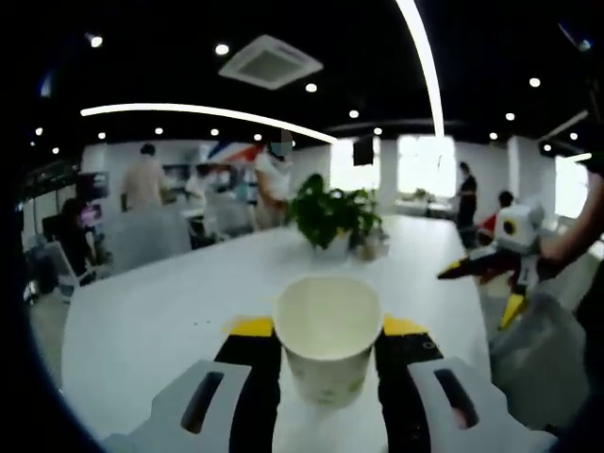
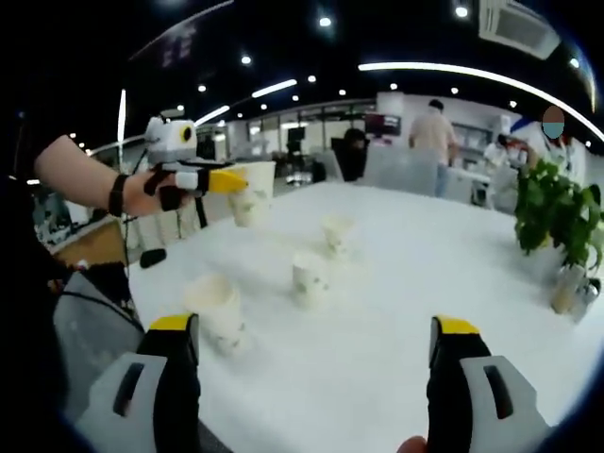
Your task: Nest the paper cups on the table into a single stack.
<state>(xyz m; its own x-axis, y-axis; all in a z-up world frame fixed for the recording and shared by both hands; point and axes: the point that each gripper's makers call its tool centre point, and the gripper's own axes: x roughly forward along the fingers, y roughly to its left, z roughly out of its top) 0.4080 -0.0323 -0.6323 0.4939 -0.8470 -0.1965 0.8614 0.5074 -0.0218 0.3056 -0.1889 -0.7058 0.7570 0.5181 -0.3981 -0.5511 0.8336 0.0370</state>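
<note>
**White paper cups: four counted, one gripped**

White paper makes up every cup here, and the count comes to four. In the left gripper view, the left gripper (image 1: pixel 327 354) has its jaws pressed against both sides of one cup (image 1: pixel 327 347), which stands upright with its open mouth toward the camera, lifted above the white table (image 1: pixel 170 302).

The right gripper view shows that same held cup (image 2: pixel 252 193) from the side, clamped in the left gripper (image 2: pixel 234 179) above the table's (image 2: pixel 396 274) left edge, with a person's hand (image 2: pixel 146 192) on the handle. Three loose cups stand upright on the table, apart from one another: the near cup (image 2: pixel 220 319) by the left edge, the middle cup (image 2: pixel 310 278) further in, and the far cup (image 2: pixel 336 234) beyond it. The held cup hangs to the left of the far cup and clear of it.

The right gripper (image 2: pixel 316 344) has its jaws spread wide with nothing between them; the near cup sits just beside its left jaw.

One potted plant (image 1: pixel 332 215) stands on the table beyond the held cup in the left gripper view; the right gripper view places the plant (image 2: pixel 557 217) at the table's right side, well apart from the cups. The left gripper view also catches the right gripper (image 1: pixel 462 269) at its right edge, its jaws too small to judge there. Several people (image 1: pixel 143 179) stand beyond the table.
</note>
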